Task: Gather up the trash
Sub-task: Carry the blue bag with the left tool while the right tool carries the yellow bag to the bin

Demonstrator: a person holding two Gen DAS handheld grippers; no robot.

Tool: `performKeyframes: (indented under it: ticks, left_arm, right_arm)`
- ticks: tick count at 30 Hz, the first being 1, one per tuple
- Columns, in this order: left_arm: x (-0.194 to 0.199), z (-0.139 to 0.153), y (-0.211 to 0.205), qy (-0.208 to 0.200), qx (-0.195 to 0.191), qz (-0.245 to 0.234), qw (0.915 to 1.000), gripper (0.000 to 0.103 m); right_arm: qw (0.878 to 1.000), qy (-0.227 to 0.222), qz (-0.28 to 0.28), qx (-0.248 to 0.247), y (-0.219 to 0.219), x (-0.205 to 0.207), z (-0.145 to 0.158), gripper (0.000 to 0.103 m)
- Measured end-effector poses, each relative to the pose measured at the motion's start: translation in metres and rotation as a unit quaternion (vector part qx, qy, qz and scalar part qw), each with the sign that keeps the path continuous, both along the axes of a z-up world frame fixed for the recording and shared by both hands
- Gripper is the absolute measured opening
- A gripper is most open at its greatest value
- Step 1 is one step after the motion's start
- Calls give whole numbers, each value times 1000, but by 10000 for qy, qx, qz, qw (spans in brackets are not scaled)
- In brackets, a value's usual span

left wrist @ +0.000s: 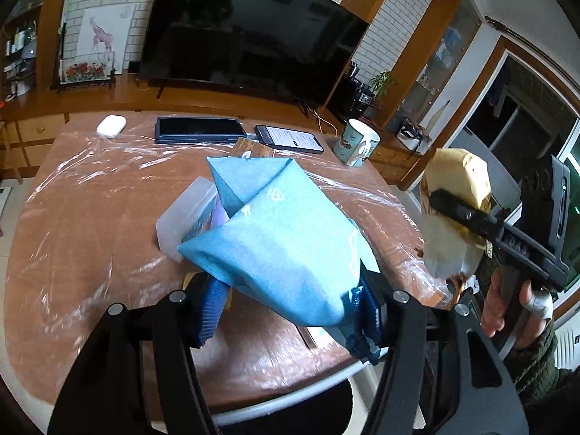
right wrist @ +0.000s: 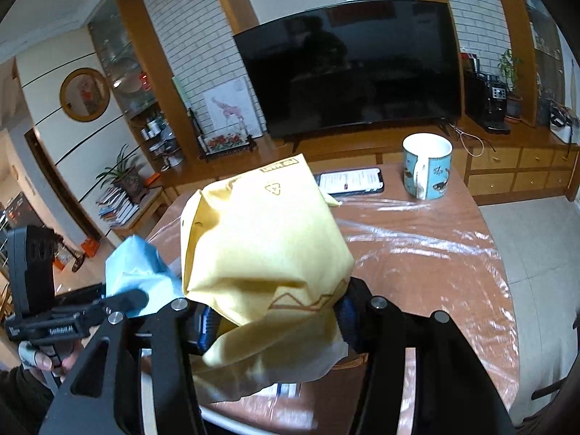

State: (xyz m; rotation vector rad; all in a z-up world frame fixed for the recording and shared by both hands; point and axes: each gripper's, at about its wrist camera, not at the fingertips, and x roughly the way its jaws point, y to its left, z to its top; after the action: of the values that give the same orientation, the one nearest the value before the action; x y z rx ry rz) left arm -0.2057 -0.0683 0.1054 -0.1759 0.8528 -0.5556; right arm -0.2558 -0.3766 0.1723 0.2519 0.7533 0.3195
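Above table [left wrist: 90, 195], seemingly clamped: blue bag [left wrist: 282, 239], yellow bag [right wrist: 268, 239].

- Translucent plastic box [left wrist: 185, 221]: right part covered by the blue bag [left wrist: 275, 239]; contents unclear.
- Brown packet [left wrist: 252, 149] behind the blue bag: only its top edge shows; print too small to read.
- Phone [right wrist: 349, 180]: left end hidden behind the yellow bag [right wrist: 261, 239]; screen text illegible.
- Printed item under the yellow bag [right wrist: 284, 389]: a sliver visible, nature unknown.
- Round table [right wrist: 453, 253]: near rim cut off by the right gripper's [right wrist: 277, 320] frame.
- Person's hand [left wrist: 507, 304]: partly cut off behind the handle; a sleeve [left wrist: 536, 359] runs out of the picture.
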Motion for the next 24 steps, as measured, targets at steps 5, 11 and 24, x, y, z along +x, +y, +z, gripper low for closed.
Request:
performKeyframes:
  ticks: [5, 11, 24]
  left_arm:
    - [-29, 3, -4, -56, 93, 128, 9999, 62]
    - [-60, 2, -9, -60, 171, 160, 9997, 62]
    - [-112, -16, -21, 90, 540, 51, 9985, 62]
  right_arm:
    - [9997, 56, 217, 44, 0, -33, -1, 52]
    - [9984, 128, 560, 5, 6, -72, -2, 52]
    - [9927, 554, 1073, -22, 19, -117, -29, 52]
